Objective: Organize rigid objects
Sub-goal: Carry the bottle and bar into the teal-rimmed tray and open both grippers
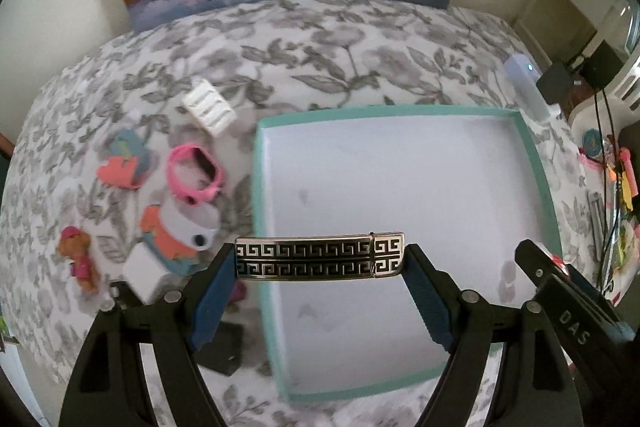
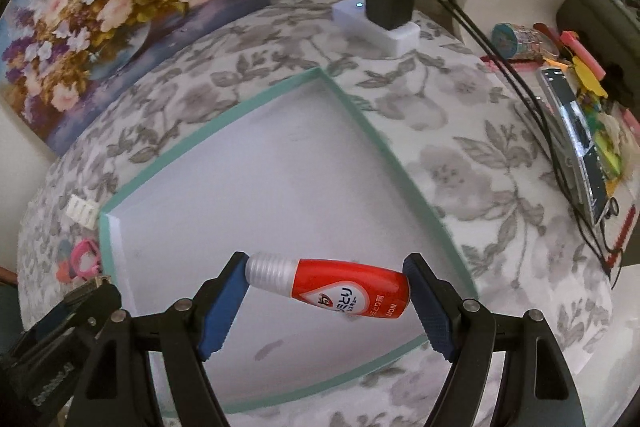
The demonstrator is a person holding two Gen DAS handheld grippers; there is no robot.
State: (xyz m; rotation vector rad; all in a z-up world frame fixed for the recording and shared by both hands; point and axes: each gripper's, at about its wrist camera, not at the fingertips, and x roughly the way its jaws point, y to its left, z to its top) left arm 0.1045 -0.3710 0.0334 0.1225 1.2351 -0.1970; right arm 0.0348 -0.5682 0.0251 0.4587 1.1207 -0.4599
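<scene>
My left gripper [image 1: 320, 263] is shut on a silver bar with a black Greek-key pattern [image 1: 319, 257], held crosswise by its two ends above the near left part of a shallow teal-rimmed white tray [image 1: 256, 187]. My right gripper [image 2: 326, 291] is shut on a small red bottle with a white ribbed cap [image 2: 336, 285], gripped end to end over the same tray [image 2: 352, 107]. The tray's floor holds nothing. The right gripper's black body [image 1: 568, 303] shows at the lower right of the left wrist view.
Left of the tray on the floral cloth lie a pink watch [image 1: 194, 175], a white ribbed piece [image 1: 209, 106], orange and blue toy pieces [image 1: 122, 167], a small bear figure [image 1: 78, 255] and a white cube [image 1: 146, 273]. A white power strip with a black charger [image 2: 386, 3] and cables sit beyond the tray.
</scene>
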